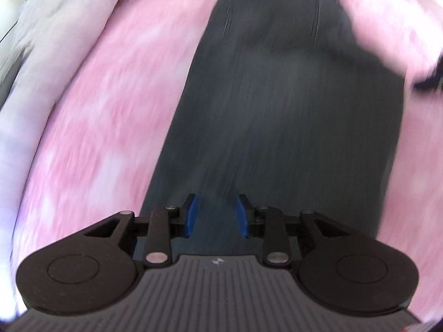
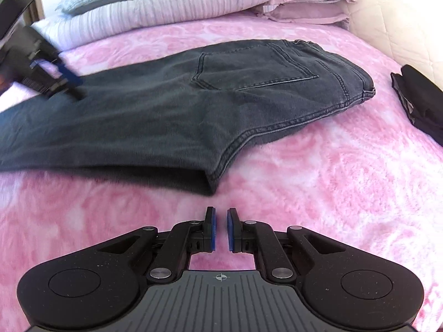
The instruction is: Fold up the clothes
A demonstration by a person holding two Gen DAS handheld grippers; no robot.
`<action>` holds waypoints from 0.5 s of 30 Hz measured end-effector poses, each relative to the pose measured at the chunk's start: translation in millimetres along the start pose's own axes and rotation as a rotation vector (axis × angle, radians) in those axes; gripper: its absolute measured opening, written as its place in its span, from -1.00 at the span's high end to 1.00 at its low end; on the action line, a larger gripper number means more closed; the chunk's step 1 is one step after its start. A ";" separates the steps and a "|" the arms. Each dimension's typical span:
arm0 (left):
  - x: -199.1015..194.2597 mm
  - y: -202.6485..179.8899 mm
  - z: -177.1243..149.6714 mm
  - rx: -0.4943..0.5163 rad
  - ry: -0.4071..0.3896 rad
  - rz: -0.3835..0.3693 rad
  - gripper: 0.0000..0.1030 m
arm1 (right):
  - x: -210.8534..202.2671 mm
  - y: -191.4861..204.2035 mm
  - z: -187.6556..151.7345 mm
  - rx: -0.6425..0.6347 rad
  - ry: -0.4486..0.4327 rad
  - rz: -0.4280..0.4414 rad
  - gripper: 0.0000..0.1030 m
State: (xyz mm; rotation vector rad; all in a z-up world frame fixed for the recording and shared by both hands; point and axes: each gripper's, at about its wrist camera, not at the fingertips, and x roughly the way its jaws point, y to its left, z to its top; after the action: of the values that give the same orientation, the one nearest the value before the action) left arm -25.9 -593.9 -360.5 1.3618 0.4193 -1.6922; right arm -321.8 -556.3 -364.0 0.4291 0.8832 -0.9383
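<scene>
We see jeans [image 2: 171,105] flat on pink blanket [image 2: 318,182], waist far right, legs running left; left gripper [image 1: 217,213] apart above legs, right gripper [image 2: 221,228] nearly together, empty, just near of jeans.

The left gripper [image 1: 217,214] is matte black plastic: two rounded lobes, each with a shallow circular recess, flank a grey ribbed centre plate bearing a small pale mark, and silver pivot pins and small screws join its black link arms. Its fingers [image 1: 192,215] are black blocks faced with blue pads. The right gripper [image 2: 220,228] is built alike, its black lobes finely speckled, with a crosshair mark on the ribbed plate.
</scene>
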 end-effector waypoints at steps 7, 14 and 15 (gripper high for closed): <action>-37.8 45.9 -80.9 -0.174 0.020 0.212 0.52 | -22.8 20.5 -4.7 -0.097 0.023 -0.083 0.84; -145.7 41.7 -196.7 -0.353 0.038 0.308 0.50 | -61.7 96.1 8.4 -0.225 0.000 -0.094 0.06; -159.3 38.0 -215.3 -0.381 0.054 0.310 0.50 | -69.0 110.3 10.8 -0.238 -0.017 -0.083 -0.40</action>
State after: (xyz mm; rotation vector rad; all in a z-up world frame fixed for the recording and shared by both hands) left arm 132.7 -390.5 -279.1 1.1254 0.5040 -1.2502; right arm -244.5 -467.9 -306.9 0.1814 0.9901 -0.8982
